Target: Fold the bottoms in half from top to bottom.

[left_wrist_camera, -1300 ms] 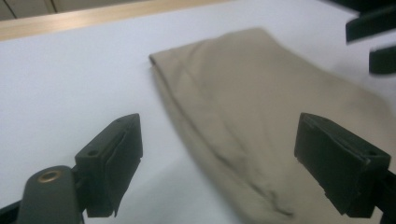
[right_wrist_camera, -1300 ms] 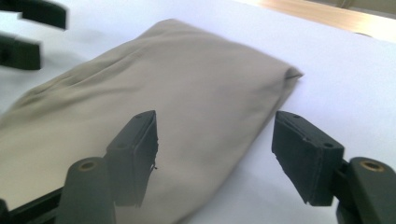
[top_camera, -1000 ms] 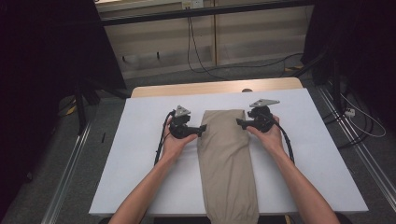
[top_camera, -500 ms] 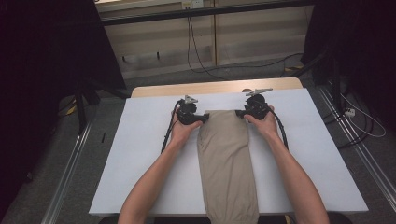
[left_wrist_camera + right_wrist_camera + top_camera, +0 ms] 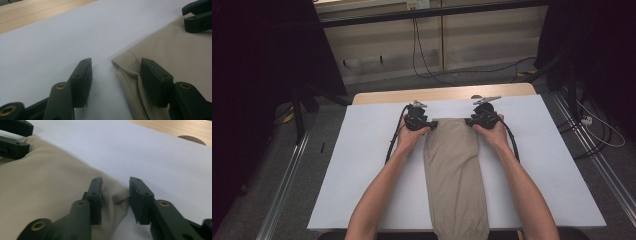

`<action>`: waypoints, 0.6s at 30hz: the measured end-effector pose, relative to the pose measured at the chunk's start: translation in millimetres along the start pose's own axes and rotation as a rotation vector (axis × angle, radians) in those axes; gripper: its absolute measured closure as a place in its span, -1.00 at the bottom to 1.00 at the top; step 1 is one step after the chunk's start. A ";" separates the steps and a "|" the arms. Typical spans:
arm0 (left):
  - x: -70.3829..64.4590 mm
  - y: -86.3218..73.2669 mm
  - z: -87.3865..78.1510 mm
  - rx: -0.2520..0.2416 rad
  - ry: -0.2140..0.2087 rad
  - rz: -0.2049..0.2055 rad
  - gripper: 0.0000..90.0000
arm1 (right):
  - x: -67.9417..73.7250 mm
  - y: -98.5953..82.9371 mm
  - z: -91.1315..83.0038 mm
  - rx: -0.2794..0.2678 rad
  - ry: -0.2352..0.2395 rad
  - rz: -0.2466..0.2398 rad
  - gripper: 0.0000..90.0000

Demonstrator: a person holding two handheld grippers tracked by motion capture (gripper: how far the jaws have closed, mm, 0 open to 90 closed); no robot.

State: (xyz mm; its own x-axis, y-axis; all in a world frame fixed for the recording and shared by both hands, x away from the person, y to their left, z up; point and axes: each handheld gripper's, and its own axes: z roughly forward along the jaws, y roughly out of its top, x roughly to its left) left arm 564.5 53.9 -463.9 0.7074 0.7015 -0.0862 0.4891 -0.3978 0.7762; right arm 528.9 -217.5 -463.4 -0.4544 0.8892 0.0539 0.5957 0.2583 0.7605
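A long beige folded cloth (image 5: 454,175) lies lengthwise on the white table cover (image 5: 362,165), and its near end hangs over the front edge. My left gripper (image 5: 430,124) is at the cloth's far left corner and my right gripper (image 5: 469,121) at its far right corner. In the left gripper view the left gripper (image 5: 116,62) stands open, with the cloth corner (image 5: 125,62) between its jaws. In the right gripper view the right gripper (image 5: 116,181) is open more narrowly, with the bunched cloth corner (image 5: 117,192) between its jaws. Each gripper view also shows the other gripper across the cloth.
A bare wooden strip of table (image 5: 442,94) runs beyond the white cover, with a small round mark (image 5: 191,140) in it. Cables trail from both grippers along the forearms. Metal rails (image 5: 287,175) flank the table on the floor.
Both grippers have moved away from the person along the cloth's sides to its far corners, mostly in the first half second. The cloth itself has hardly shifted.
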 end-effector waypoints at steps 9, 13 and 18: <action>-3.1 5.3 6.6 0.004 -0.003 0.003 -0.12 | 2.6 -0.5 0.7 -0.004 0.059 0.019 0.95; -3.0 4.7 6.0 0.006 -0.008 -0.002 0.03 | 2.9 -0.8 0.4 -0.005 0.057 0.020 0.96; -1.3 3.6 3.0 0.015 -0.060 -0.033 0.53 | 4.3 -0.7 0.2 -0.004 0.049 0.028 0.96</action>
State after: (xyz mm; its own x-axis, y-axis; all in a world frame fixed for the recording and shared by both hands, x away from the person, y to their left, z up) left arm 566.9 49.8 -462.8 0.7199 0.6777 -0.1498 0.5200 -0.3838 0.7631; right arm 526.6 -213.8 -463.8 -0.4694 0.8765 0.1067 0.6061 0.2320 0.7608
